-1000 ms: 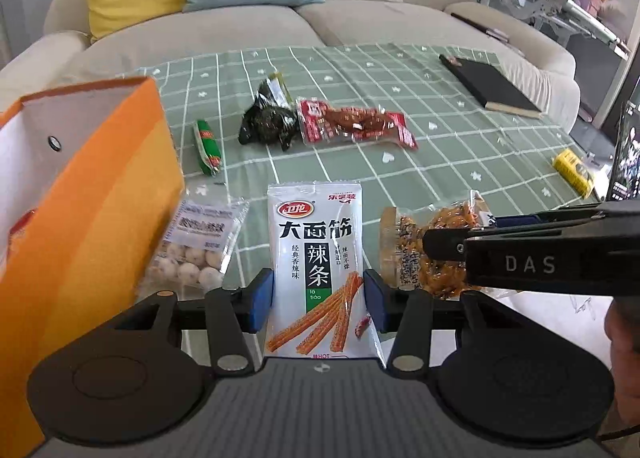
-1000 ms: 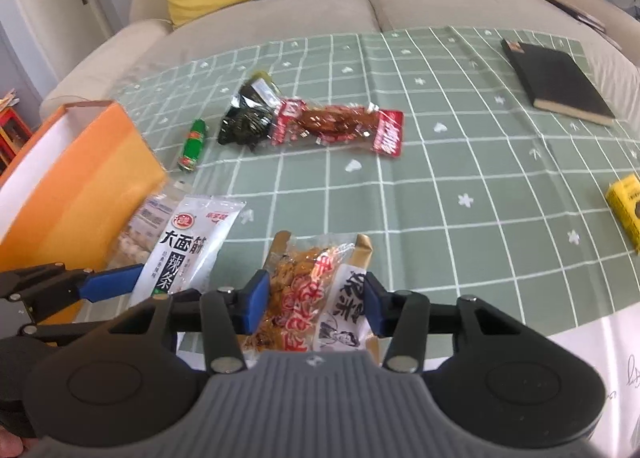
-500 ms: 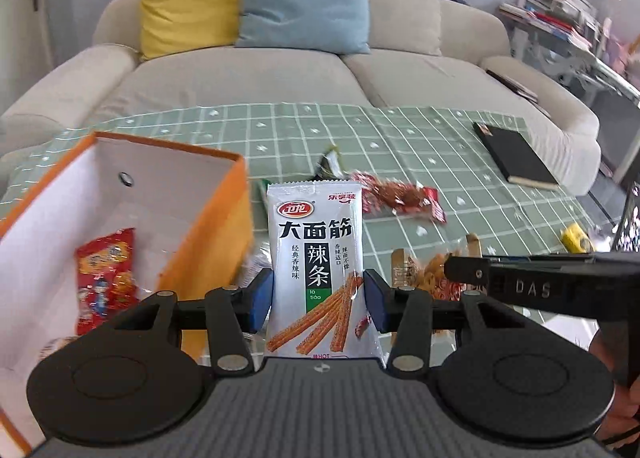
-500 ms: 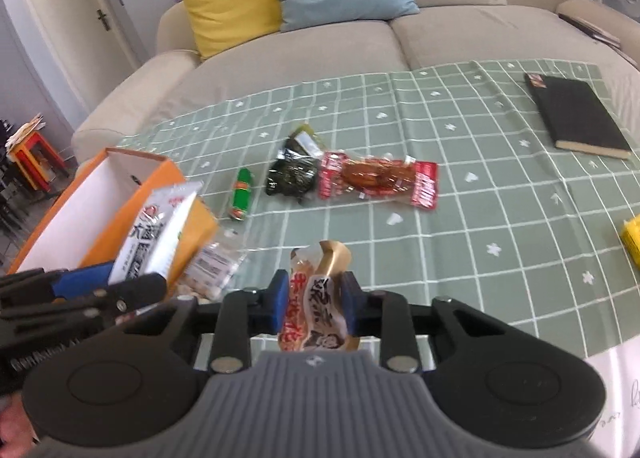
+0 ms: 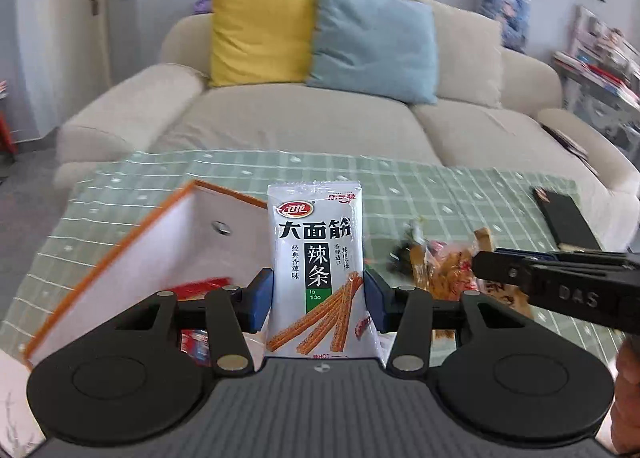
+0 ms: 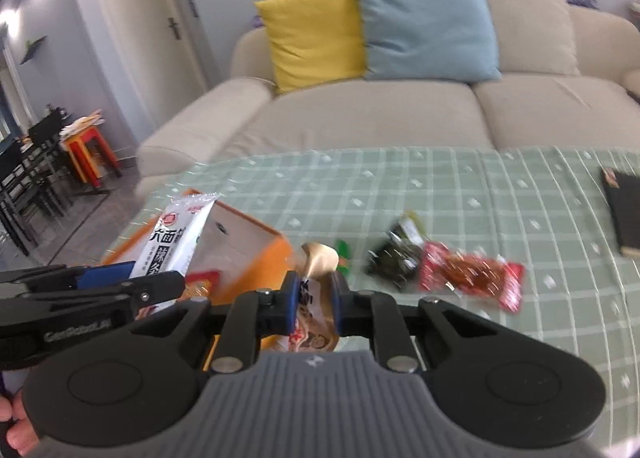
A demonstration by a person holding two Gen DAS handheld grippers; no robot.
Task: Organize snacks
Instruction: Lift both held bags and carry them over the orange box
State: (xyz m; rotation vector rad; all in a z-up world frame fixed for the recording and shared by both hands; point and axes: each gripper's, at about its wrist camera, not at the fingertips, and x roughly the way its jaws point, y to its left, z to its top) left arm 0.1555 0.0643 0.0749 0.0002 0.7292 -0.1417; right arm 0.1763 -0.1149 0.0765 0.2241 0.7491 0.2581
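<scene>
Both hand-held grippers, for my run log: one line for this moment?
left hand-held gripper: holds white snack packet | right hand-held gripper: just closed on gold snack packet | orange box: open

You have two held snack packets: one white spicy-strip packet [image 5: 316,270], one gold packet [image 6: 316,302]. Loose on the surface [image 6: 500,193]: one red packet [image 6: 472,276], one dark packet [image 6: 394,258]. One orange box [image 5: 132,254]. One black notebook [image 5: 566,219]. Three cushions.

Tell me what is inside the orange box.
Inside the orange box a red packet shows. The left gripper and its white packet cover the rest.
</scene>
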